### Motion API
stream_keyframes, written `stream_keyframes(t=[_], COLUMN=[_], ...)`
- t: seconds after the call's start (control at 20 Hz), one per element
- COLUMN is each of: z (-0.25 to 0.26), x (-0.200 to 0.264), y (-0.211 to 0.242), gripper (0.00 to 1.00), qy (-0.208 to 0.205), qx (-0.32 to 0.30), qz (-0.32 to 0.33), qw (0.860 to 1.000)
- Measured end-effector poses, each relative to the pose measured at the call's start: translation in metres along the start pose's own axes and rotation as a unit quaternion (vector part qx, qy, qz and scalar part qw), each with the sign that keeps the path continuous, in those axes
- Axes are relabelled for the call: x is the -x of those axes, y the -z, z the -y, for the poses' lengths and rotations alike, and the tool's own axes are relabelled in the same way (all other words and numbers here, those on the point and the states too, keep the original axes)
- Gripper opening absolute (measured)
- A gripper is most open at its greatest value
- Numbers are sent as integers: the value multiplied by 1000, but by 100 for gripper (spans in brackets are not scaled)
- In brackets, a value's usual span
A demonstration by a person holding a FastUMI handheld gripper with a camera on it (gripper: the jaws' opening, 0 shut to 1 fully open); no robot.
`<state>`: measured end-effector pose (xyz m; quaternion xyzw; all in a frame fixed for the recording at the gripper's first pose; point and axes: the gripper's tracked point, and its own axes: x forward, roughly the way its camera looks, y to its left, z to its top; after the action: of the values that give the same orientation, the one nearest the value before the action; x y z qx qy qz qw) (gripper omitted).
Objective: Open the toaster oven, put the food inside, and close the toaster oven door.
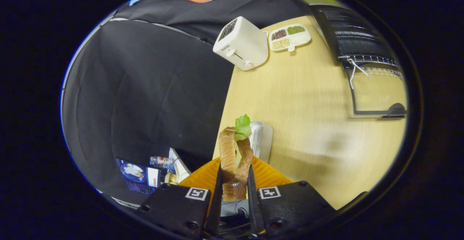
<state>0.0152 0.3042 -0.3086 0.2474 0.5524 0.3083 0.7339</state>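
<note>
Pale wood is forming the surface (301,98) under everything, with dark cloth hanging beyond its edge. Starting nearest, the hand-held gripper (235,189) is pinching a sandwich (235,160), both fingers pressing on its two bread slices, one at each side. The sandwich is standing on end between them, its long axis running straight ahead toward 12 o'clock, with a green lettuce leaf (242,127) sticking out at the far tip. Beneath it an orange plate (270,176) is lying, and just beyond that a small white object I cannot identify. Farther out, at about 2 o'clock, the toaster oven (359,40) is sitting with its glass door (377,95) already folded down flat toward the viewer. A white pop-up toaster (241,44) is standing at 12 o'clock, a divided tray of grains (290,37) beside it at 1 o'clock.

For this step, I judge the carry is calling for a steady squeeze, enough to keep the slices from sliding apart, while swinging toward 2 o'clock and entering the cavity leaf-end first, above the lowered door.
</note>
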Motion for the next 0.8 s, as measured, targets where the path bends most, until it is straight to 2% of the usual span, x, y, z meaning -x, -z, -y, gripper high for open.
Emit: stream_keyframes(t=[0.3, 0.5, 0.65, 0.8], z=[-11, 24, 70, 128], x=[69, 123, 168, 191], y=[-23, -54, -78, -105], gripper=[38, 37, 37, 37], qy=[-36, -33, -21, -26], qx=[-5, -42, -96, -169], qz=[62, 138, 199, 262], qw=[997, 989, 975, 950])
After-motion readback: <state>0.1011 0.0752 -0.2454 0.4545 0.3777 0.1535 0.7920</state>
